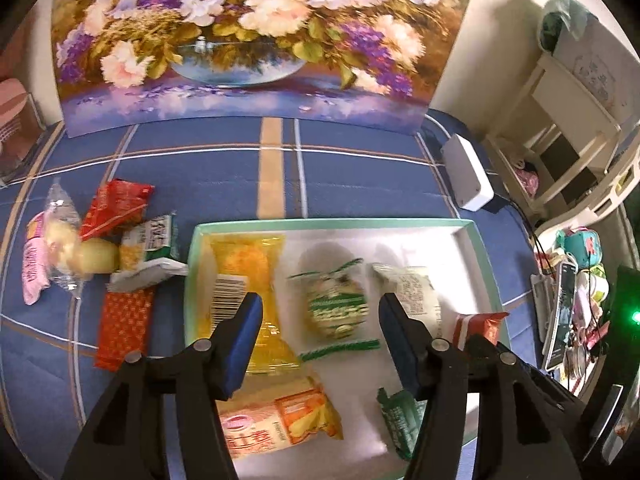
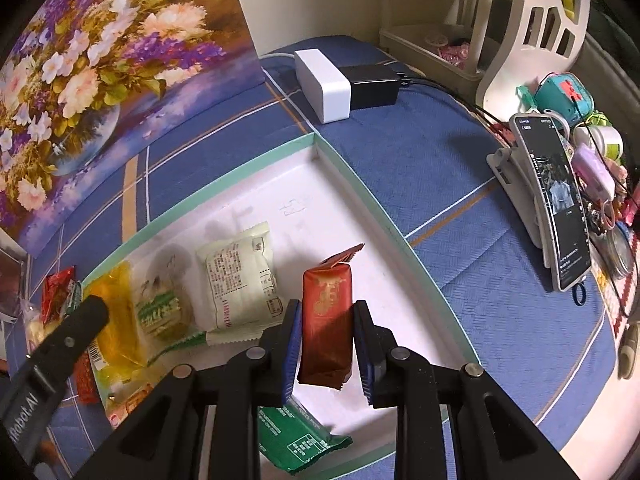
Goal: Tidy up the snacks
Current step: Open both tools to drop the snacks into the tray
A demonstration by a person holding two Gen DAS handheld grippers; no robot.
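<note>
A shallow white tray [image 2: 372, 200] with a mint rim sits on blue plaid cloth [image 2: 460, 280], holding crinkly film packets: a glossy yellow one [image 1: 248, 280] with a barcode, a round green-striped one [image 1: 336, 308], a pale printed one [image 2: 240, 280]. The right gripper [image 2: 326, 344] pinches a red foil snack bar [image 2: 326, 320] upright over the tray; the left gripper [image 1: 320, 320] hangs partly open and empty above the striped packet, "Robot.AI" readable on its arm

A flower painting [image 1: 240, 40], white box [image 2: 322, 84] and phone [image 2: 554, 204] stand nearby.
</note>
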